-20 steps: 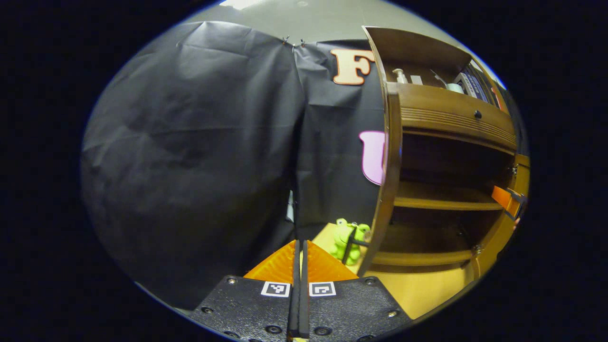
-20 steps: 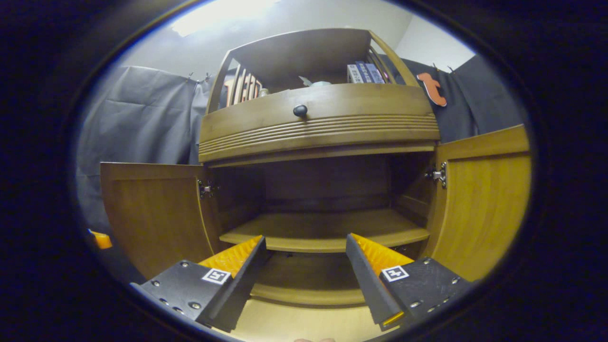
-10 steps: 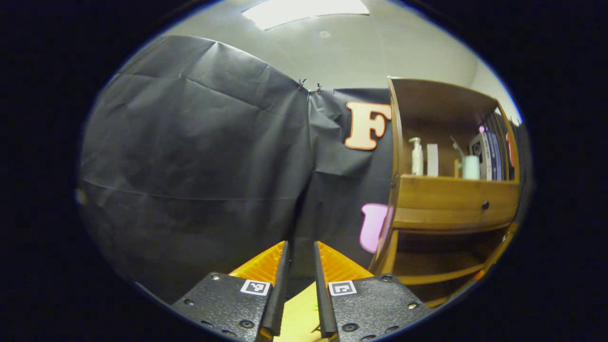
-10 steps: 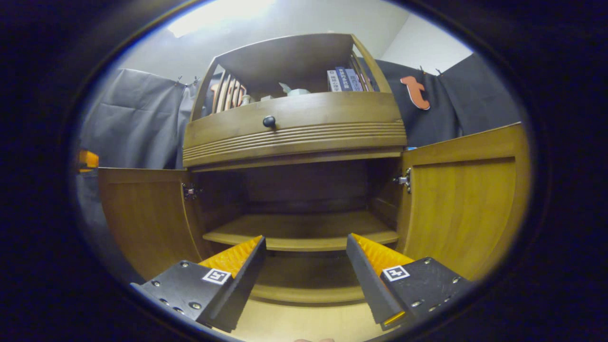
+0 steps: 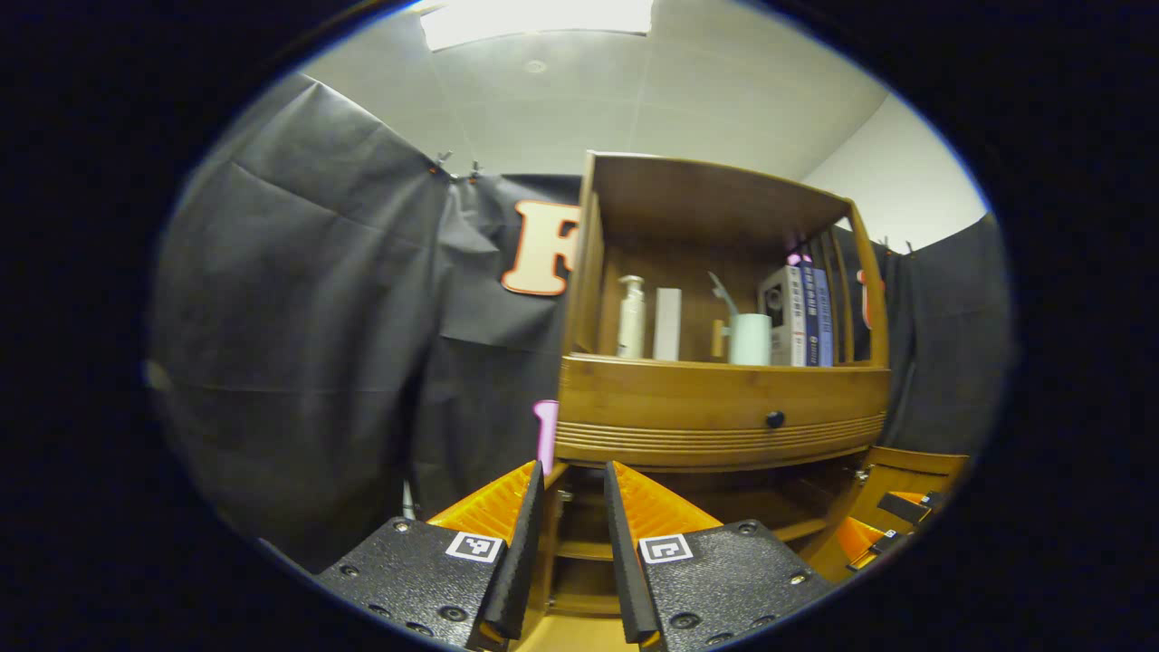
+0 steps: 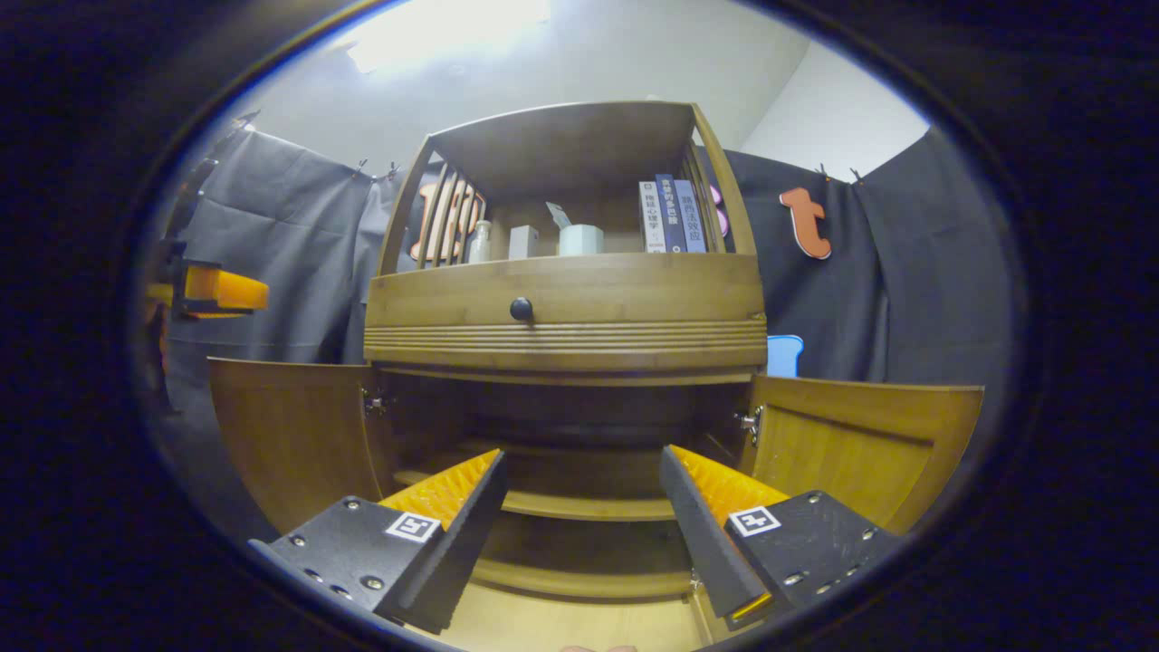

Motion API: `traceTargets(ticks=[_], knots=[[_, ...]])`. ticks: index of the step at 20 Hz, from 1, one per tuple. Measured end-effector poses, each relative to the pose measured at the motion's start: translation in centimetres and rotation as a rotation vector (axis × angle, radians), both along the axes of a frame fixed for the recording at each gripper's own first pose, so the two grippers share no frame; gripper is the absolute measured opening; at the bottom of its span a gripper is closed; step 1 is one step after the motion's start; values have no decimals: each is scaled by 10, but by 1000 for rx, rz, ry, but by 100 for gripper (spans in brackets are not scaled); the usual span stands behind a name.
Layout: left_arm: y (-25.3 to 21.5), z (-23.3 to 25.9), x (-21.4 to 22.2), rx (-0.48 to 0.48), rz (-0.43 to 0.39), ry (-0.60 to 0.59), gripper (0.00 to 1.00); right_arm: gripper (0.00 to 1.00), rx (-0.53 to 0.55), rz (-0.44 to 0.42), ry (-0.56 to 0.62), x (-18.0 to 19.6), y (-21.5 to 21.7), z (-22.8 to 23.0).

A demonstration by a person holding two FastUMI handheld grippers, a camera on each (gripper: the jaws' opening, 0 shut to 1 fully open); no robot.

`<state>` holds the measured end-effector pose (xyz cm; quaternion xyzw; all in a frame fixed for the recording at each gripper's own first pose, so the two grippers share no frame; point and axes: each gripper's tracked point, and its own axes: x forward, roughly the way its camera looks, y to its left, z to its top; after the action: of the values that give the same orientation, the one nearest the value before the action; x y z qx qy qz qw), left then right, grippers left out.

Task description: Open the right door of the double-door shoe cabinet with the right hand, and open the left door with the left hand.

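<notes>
Both doors, the left door (image 6: 290,435) at lower left and the right door (image 6: 860,444) at lower right, are swung wide, so the right tongs (image 6: 579,534) are held wide and empty and the left tongs (image 5: 570,552) narrow and empty.

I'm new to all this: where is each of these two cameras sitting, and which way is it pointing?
Left gripper view: rides on the left gripper, looking along its two slightly parted fingers, up at the shoe cabinet from its left front.
Right gripper view: rides on the right gripper, fingers wide apart, squarely facing the cabinet between the open left door and right door.
Shared: the cabinet, its drawer knob, the shelf's books; each also catches the other gripper at its edge.
</notes>
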<state>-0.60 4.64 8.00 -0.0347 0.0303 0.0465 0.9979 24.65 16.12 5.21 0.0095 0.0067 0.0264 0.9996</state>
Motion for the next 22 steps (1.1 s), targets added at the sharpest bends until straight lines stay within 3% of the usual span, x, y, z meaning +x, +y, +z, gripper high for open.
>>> traceTargets(ticks=[5, 9, 10, 12, 13, 21, 22], knots=[[-68, -40, 23, 73, -143, 48, 62, 96, -23, -37, -38, -4, -5, 26], [-110, -64, 29, 52, -232, 43, 99, 100, 2, -71, -35, -6, -13, 35], [-119, -69, 30, 44, -248, 51, 97, 96, 1, -82, -37, -6, -16, 37], [-129, -83, 30, 51, -267, 67, 96, 100, -9, -103, -41, -8, -20, 39], [-132, -87, 31, 53, -272, 68, 96, 96, -13, -109, -45, -8, -21, 39], [-160, -105, 28, 47, -373, 90, 96, 100, -19, -174, -56, -26, -19, 43], [-165, -105, 28, 49, -397, 90, 98, 96, -22, -192, -56, -31, -20, 44]])
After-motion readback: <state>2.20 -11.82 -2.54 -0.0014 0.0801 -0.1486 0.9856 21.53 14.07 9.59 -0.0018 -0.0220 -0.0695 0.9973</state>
